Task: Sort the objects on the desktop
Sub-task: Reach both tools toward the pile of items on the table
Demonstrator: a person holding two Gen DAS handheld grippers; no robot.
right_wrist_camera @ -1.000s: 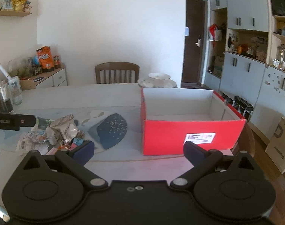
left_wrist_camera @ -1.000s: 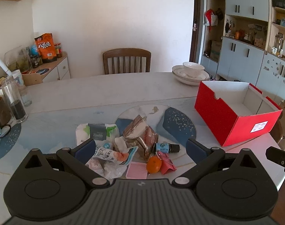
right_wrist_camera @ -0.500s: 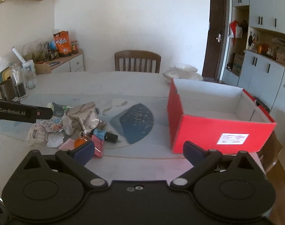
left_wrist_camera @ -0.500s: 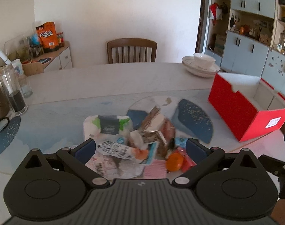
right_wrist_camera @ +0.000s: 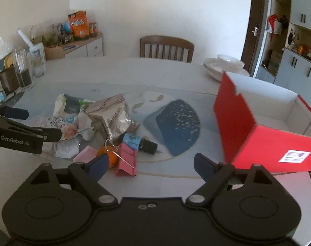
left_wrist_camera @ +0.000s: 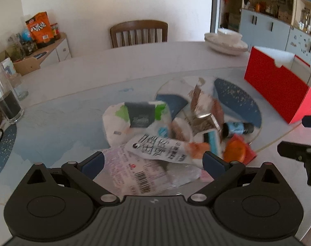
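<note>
A pile of small objects lies on the table: a white and green packet [left_wrist_camera: 137, 114], a white snack sachet [left_wrist_camera: 161, 148], a crumpled foil bag [right_wrist_camera: 112, 116], a small blue-labelled bottle [right_wrist_camera: 139, 142], an orange ball [left_wrist_camera: 235, 150], a pink binder clip [right_wrist_camera: 126, 161] and a pink pad [right_wrist_camera: 84, 154]. An open red box [right_wrist_camera: 268, 141] stands to the right; it also shows in the left wrist view [left_wrist_camera: 278, 86]. My left gripper [left_wrist_camera: 153, 162] is open, close over the near side of the pile. My right gripper [right_wrist_camera: 149, 163] is open and empty, just in front of the pile's right end.
A wooden chair [left_wrist_camera: 139, 32] stands behind the table. Stacked white bowls [left_wrist_camera: 226, 41] sit at the far right. A glass jar [left_wrist_camera: 6, 102] and a mug [right_wrist_camera: 8, 80] stand at the left. A sideboard [right_wrist_camera: 79, 45] with jars is against the wall.
Both grippers have moved closer to the pile. The right view has swung left, so the red box now sits further right. Nothing has been taken hold of.
</note>
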